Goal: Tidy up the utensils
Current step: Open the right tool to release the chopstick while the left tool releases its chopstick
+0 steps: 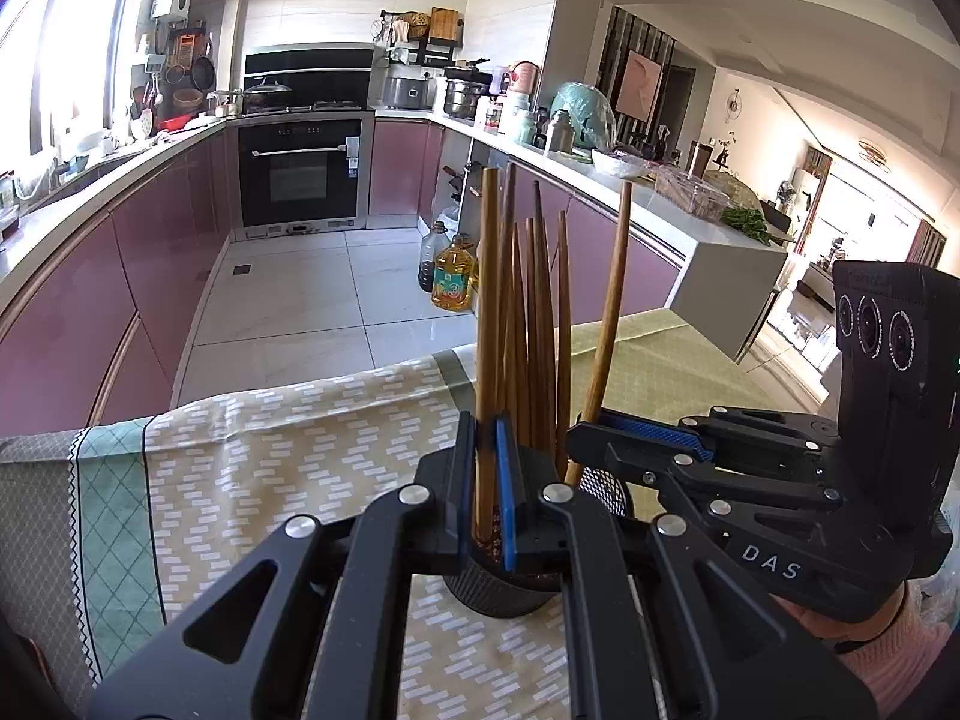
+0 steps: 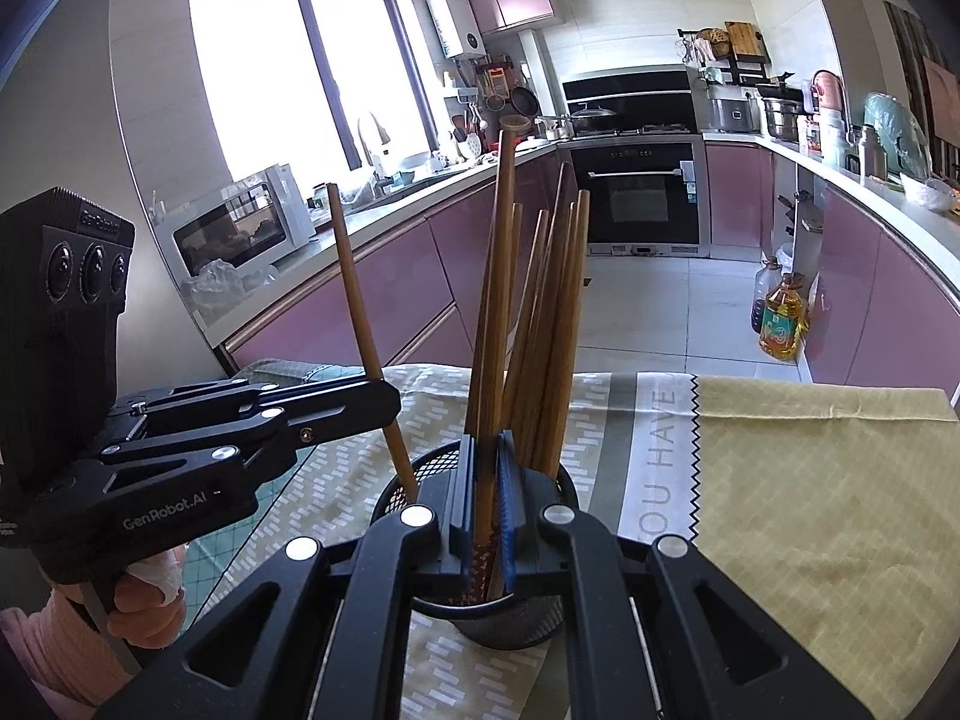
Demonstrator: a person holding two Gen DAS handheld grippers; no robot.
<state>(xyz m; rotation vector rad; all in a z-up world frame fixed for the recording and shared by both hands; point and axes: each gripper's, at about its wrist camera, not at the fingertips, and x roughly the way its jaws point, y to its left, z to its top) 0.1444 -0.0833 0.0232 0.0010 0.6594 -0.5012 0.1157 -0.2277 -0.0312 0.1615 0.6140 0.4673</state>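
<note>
Each hand-held gripper, left (image 1: 485,480) and right (image 2: 485,498), clamps one chopstick (image 1: 487,324) above the mesh cup (image 2: 510,618), 6 o'clock.

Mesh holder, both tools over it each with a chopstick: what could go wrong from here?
1. The left tool and right tool crowd the same mesh holder; they could knock each other or tip it.
2. The holder already has a bundle of chopsticks fanned out; an incoming stick may jam against them or push one out.
3. The right tool's chopstick leans at an angle, so its lower end could catch the mesh rim rather than drop in.
</note>
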